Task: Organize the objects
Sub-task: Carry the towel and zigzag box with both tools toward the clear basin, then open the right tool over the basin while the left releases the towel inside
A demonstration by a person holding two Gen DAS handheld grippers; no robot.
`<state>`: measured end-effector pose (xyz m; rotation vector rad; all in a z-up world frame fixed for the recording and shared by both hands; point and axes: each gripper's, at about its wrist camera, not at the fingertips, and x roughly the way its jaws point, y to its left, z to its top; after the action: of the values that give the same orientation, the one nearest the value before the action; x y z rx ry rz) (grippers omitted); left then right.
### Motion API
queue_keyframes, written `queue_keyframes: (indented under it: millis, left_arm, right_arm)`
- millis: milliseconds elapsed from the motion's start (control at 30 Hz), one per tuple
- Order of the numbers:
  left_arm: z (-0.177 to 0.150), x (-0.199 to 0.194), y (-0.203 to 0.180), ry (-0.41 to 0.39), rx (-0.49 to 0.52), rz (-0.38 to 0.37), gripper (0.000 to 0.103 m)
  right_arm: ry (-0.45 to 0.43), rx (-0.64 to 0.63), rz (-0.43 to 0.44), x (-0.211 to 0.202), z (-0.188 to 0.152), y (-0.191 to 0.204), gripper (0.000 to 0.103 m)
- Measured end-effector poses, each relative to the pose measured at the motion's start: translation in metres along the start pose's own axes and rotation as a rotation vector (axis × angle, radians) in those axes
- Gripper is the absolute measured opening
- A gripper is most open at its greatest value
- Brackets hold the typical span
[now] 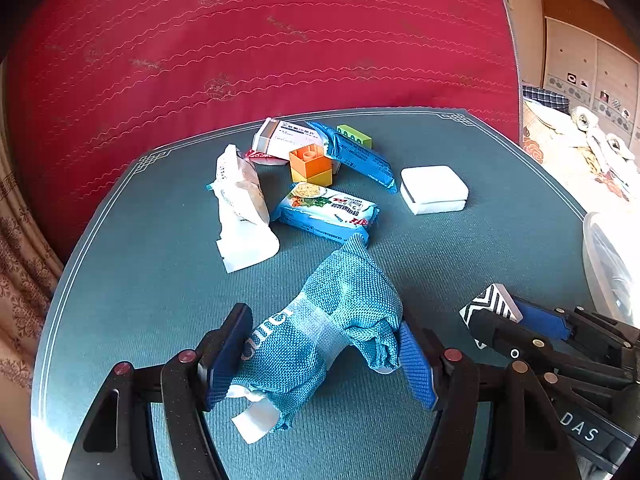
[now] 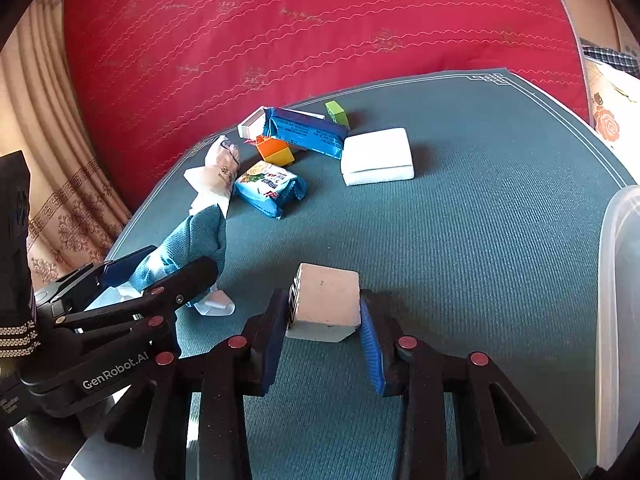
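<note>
My left gripper (image 1: pixel 320 336) is shut on a rolled blue mesh cloth (image 1: pixel 344 304) with a clear band and a white tag, its blue pads pressing both sides just above the green table mat (image 1: pixel 140 280). The same cloth (image 2: pixel 188 240) shows in the right wrist view, at the left, in the left gripper (image 2: pixel 172 264). My right gripper (image 2: pixel 324 300) is shut on a small pale block (image 2: pixel 326 300) with a black-and-white patterned side, pads against both faces. From the left wrist view, that block (image 1: pixel 490 302) sits low at the right in the right gripper (image 1: pixel 500 312).
A pile lies at the mat's far side: a paper-wrapped bun (image 1: pixel 240 200), two blue snack packs (image 1: pixel 328 212), an orange-and-yellow brick (image 1: pixel 310 166), a green brick (image 1: pixel 354 136), a medicine box (image 1: pixel 280 138). A white folded pad (image 1: pixel 434 188) lies apart. A clear plastic bin (image 2: pixel 620 300) stands right.
</note>
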<state>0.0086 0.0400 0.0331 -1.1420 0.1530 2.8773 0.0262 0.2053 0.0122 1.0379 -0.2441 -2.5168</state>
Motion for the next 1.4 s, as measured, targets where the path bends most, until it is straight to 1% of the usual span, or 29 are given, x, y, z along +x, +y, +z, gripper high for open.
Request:
queue_keyframes:
  millis: [33, 67, 100, 267, 367, 533, 767, 933, 1033, 1167, 1300, 1400]
  left_arm:
    - [0.0, -0.001, 0.0, -0.003, 0.003, 0.0, 0.073]
    - [0.001, -0.002, -0.001, -0.006, 0.005, 0.0, 0.073]
    - [0.002, -0.003, -0.001, -0.008, 0.006, 0.0, 0.073]
    - [0.005, -0.005, -0.008, -0.015, 0.016, -0.003, 0.073]
    - [0.005, -0.007, -0.014, -0.015, 0.024, -0.011, 0.073]
    - [0.01, -0.01, -0.033, -0.027, 0.059, -0.034, 0.073]
    - [0.019, -0.017, -0.069, -0.05, 0.13, -0.082, 0.073]
    - [0.023, -0.018, -0.098, -0.049, 0.188, -0.135, 0.073]
    - [0.025, -0.018, -0.118, -0.041, 0.214, -0.179, 0.073]
    - [0.027, -0.022, -0.147, -0.05, 0.265, -0.226, 0.073]
    - [0.029, -0.024, -0.175, -0.044, 0.304, -0.294, 0.073]
    - [0.031, -0.023, -0.193, -0.026, 0.312, -0.361, 0.073]
  right_arm:
    - [-0.008, 0.005, 0.0, -0.002, 0.0, 0.0, 0.036]
    - [-0.016, 0.011, 0.002, -0.005, 0.0, -0.001, 0.033]
    - [-0.021, 0.016, 0.004, -0.008, 0.001, -0.001, 0.032]
    - [-0.066, 0.026, -0.004, -0.028, 0.002, -0.005, 0.032]
    - [-0.091, 0.02, -0.025, -0.04, 0.001, -0.007, 0.032]
    - [-0.153, 0.007, -0.099, -0.068, 0.002, -0.015, 0.032]
    - [-0.196, 0.045, -0.225, -0.101, 0.012, -0.047, 0.032]
    - [-0.191, 0.074, -0.311, -0.115, 0.013, -0.081, 0.032]
    - [-0.186, 0.125, -0.339, -0.124, 0.009, -0.104, 0.032]
    - [-0.194, 0.159, -0.385, -0.136, 0.008, -0.132, 0.032]
    - [-0.21, 0.195, -0.413, -0.147, 0.006, -0.154, 0.032]
    - [-0.222, 0.215, -0.431, -0.152, 0.004, -0.167, 0.032]
